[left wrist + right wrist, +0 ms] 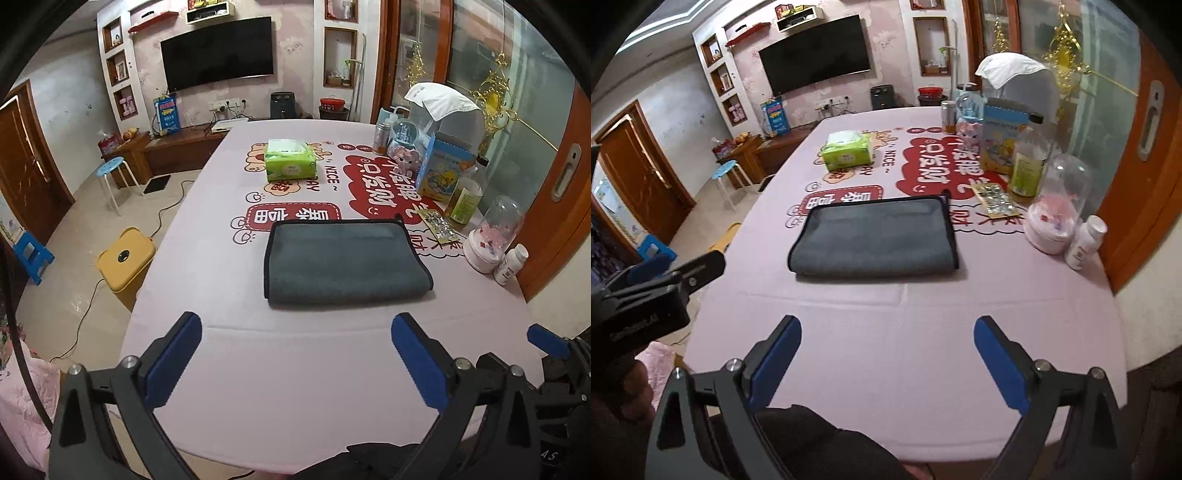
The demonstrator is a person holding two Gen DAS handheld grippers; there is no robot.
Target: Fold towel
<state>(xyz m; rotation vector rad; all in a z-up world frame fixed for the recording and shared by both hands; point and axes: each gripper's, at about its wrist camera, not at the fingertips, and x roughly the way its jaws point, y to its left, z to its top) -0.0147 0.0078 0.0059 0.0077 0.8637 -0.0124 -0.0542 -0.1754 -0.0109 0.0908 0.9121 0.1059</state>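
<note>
nearest the lens in each wrist view, blue-padded black jaws stand spread wide with nothing between them: the left gripper (295, 354) and the right gripper (888, 350) both hang above the bare front part of the pink printed worktop (295, 387), apart from the cloth. in the right wrist view the left gripper shows at the left edge as a black body; in the left wrist view a blue pad of the right gripper pokes in at the right edge.

beyond the jaws, the folded dark grey towel with black edging (345, 262) lies flat near the middle of the worktop, its rounded fold toward the cameras and its bound edges on the far side and at both ends.

just right of the towel sit a foil blister sheet (439, 225), a clear dome on a pink base (491, 236) and a small white bottle (511, 264). farther back, a green tissue pack (291, 160) rests on the printed cartoons. a black wall television (219, 53) hangs on the far wall.
</note>
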